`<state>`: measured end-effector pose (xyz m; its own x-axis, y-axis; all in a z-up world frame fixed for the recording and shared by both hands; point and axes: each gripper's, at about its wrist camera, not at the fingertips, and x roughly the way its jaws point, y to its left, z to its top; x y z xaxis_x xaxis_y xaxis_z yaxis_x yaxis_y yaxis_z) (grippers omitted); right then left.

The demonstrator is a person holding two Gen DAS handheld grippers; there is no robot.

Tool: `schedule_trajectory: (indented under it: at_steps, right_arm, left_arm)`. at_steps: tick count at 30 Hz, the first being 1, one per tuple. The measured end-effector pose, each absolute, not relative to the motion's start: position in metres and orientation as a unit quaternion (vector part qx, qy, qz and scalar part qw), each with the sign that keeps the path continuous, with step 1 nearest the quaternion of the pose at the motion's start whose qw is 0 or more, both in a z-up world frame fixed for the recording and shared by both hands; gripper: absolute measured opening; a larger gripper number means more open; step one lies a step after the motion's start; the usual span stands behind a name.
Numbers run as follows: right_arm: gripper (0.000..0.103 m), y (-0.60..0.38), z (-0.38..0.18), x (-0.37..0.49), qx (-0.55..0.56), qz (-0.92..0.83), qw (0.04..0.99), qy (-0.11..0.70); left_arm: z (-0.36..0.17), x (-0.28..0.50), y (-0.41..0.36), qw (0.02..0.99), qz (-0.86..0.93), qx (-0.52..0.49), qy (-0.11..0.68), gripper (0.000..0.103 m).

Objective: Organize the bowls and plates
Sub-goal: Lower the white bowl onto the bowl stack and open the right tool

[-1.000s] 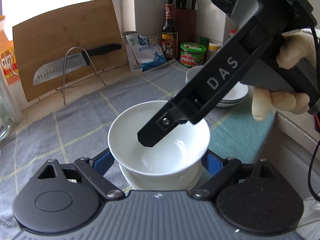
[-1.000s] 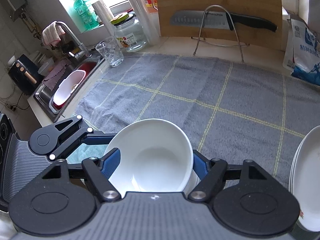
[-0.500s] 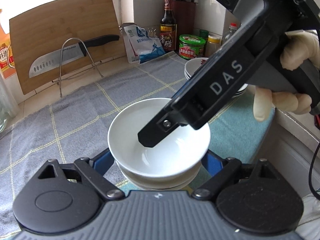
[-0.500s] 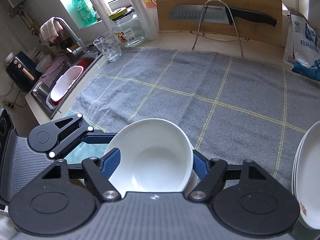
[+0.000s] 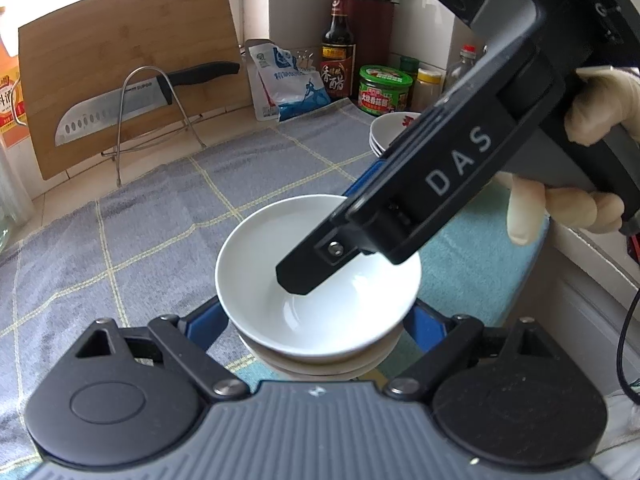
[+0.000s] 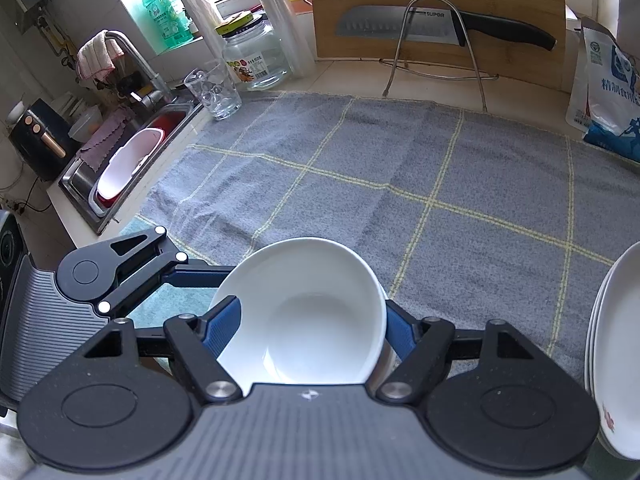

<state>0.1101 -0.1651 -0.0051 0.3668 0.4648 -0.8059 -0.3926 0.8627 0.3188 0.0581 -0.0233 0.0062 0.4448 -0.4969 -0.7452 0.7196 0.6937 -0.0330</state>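
Right tongs point(image 6: 310, 320) grip the rim of the top white bowl point(image 5: 312, 280); left tongs point(image 5: 316, 316) straddle the lower bowl point(image 5: 320, 364), contact unclear.

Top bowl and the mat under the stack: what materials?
Top bowl: likely glazed ceramic or porcelain; glossy white, with soft highlights in its well. Melamine can't be excluded. Mat: woven fabric, likely cotton towelling; matte grey, visible nap, thin yellow grid lines.

Grey cloth point(image 6: 400, 168) lies bare — plate stack point(image 6: 612, 344) blocks the right.
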Motion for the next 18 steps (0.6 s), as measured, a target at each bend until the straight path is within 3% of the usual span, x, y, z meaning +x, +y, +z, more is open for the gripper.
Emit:
schedule_trajectory:
  at_steps: [7, 14, 18]
  right_arm:
    - [0.085, -0.163, -0.006, 0.109, 0.034, 0.262, 0.826, 0.499]
    - [0.099, -0.156, -0.004, 0.108, 0.020, 0.264, 0.830, 0.491]
    - [0.100, -0.153, -0.002, 0.107, 0.003, 0.256, 0.837, 0.484]
  left_arm:
    - [0.003, 0.062, -0.019, 0.834, -0.369, 0.133, 0.388, 0.096]
    - [0.005, 0.055, -0.016, 0.834, -0.372, 0.141, 0.384, 0.096]
    - [0.007, 0.052, -0.011, 0.834, -0.371, 0.140, 0.383, 0.096]
